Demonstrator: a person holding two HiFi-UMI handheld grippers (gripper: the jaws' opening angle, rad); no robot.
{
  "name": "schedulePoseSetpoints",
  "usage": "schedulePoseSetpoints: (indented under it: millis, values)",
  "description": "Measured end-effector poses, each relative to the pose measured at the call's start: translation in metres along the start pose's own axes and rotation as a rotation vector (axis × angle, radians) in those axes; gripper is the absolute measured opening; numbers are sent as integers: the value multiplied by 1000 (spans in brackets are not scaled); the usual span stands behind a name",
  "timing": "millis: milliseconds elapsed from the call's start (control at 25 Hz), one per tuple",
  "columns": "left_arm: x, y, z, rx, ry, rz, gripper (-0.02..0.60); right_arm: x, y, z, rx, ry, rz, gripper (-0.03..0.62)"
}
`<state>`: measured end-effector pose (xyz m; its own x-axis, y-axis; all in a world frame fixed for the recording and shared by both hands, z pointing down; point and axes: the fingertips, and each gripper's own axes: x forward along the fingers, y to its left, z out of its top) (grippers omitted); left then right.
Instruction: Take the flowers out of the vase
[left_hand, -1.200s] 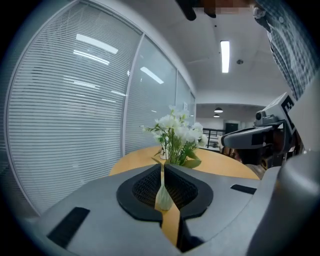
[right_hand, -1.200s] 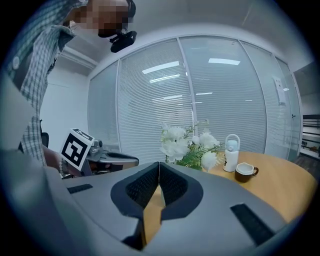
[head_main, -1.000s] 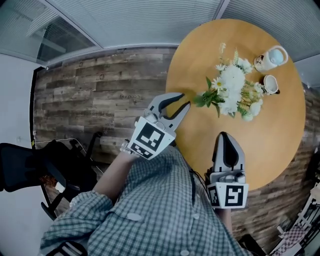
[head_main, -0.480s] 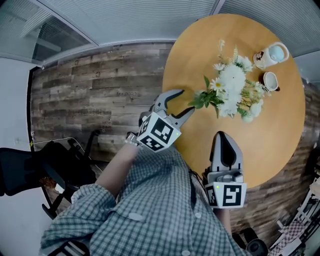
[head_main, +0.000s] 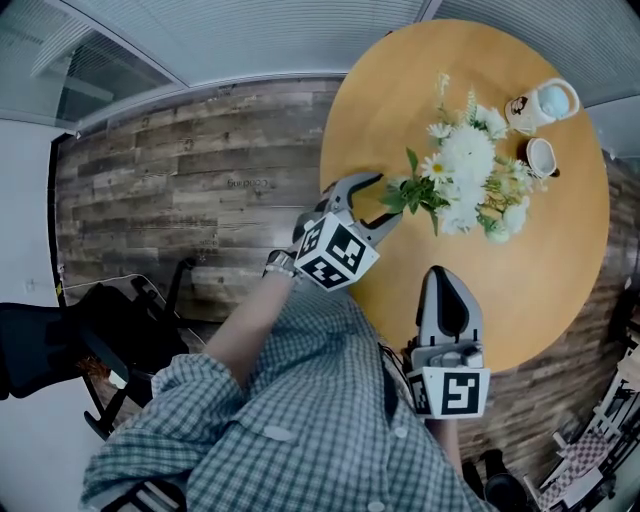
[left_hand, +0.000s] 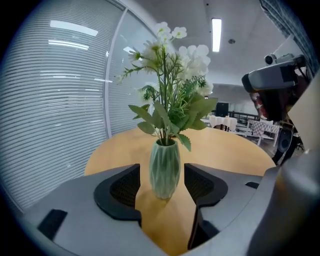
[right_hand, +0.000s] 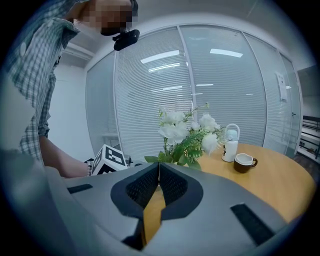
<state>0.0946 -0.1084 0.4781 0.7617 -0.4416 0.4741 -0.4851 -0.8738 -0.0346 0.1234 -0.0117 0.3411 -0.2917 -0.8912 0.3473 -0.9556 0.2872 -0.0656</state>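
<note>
Lining up left gripper (head_main: 383, 196) from 9 o'clock on the vase (left_hand: 164, 170): just been opening wide, framing the vase in the gap without touching, probably to steady it. Keeping right gripper (head_main: 447, 275) shut and empty at 6 o'clock, presumably for the flowers (head_main: 465, 170), not yet out, mid-table (head_main: 540, 290). Seeing the vase only in left gripper view; from the head, lost under blooms.

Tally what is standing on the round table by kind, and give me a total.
Green vase: 1
Bunch of flowers: 1
White bottle: 1
Cup: 1
Total: 4
</note>
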Motion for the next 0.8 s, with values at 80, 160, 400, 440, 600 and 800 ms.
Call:
schedulePoseSetpoints:
  millis: [80,160,400,440,600,800]
  values:
    - [6,-1,-2,4,3,-1,272,0,0,-1,2,4,-3,11]
    - [13,-2,-3,10,7,-6,276,0,0,-3,2,7,-7,11]
    - [25,-8,-2,28,6,-24,281,-1,2,-10,1,27,-8,11]
    - [27,-8,-1,32,6,-26,281,-1,2,-11,1,32,-8,11]
    - [31,-6,-2,52,13,-23,278,2,5,-14,-5,38,1,11]
    - [32,-4,-3,59,4,-46,259,8,6,-19,-6,49,11,11]
